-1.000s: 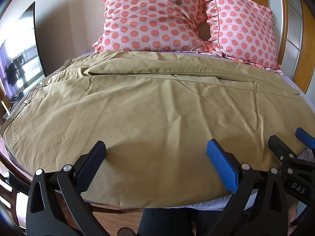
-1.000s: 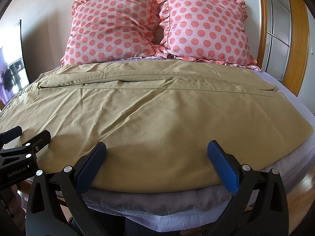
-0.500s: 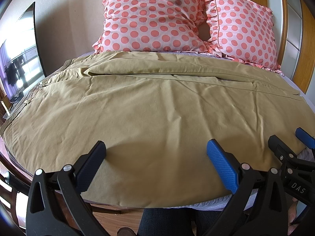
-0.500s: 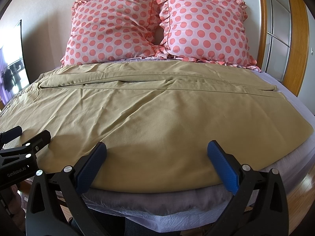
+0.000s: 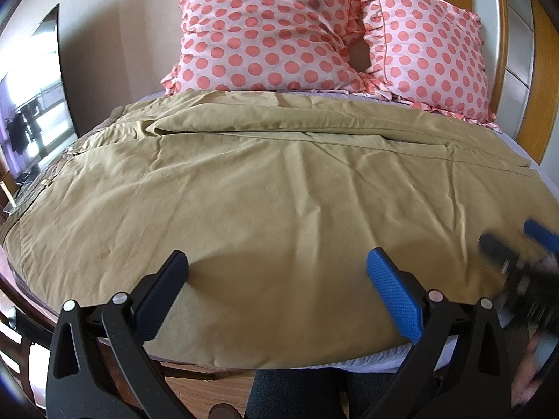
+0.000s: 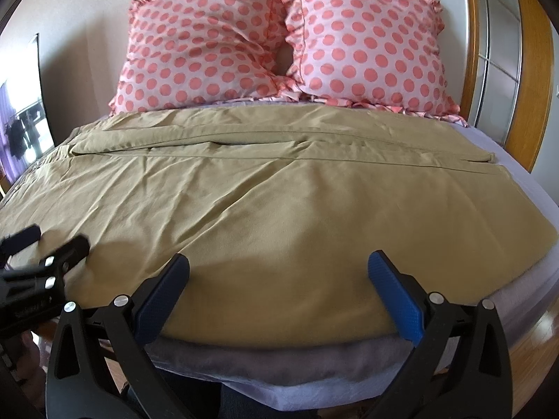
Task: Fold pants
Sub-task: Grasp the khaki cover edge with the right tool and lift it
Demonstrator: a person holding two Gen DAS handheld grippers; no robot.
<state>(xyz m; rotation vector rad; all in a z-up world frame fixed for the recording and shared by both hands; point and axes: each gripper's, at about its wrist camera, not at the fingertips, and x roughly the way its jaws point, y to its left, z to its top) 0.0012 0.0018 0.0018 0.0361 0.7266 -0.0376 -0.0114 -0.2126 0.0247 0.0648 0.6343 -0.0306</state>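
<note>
Bedroom, cream wall, wood frame at the right; a bed [image 6: 506,279] with a lilac sheet and two pink polka-dot pillows [image 6: 279,45] propped at the head. Khaki pants [image 6: 279,216] laid flat across the mattress, sideways to the cameras: waistband toward the left edge, leg ends toward the right, one leg in front of the other with a long seam line running between them. Near hem lies along the front edge of the bed, some shallow creases through the middle. Left gripper [image 5: 276,282] low over the near edge, fingers spread wide, nothing between them. Right gripper [image 6: 279,286] likewise low over the near edge further right, fingers spread, empty. Each shows blurred at the side of the other's view, so at least one is probably in motion. Judged stage: fold not yet begun; both tools lined up to take the near edge. Risks: a pinch here could catch the sheet along with the cloth, since the hem sits right at the mattress edge, and drag it up. Pinching only the top layer would leave the lower layer behind and skew the fold. Uneven lift between the two tools would twist the leg and deepen the creases. Slack cloth may slip from smooth pads.
</note>
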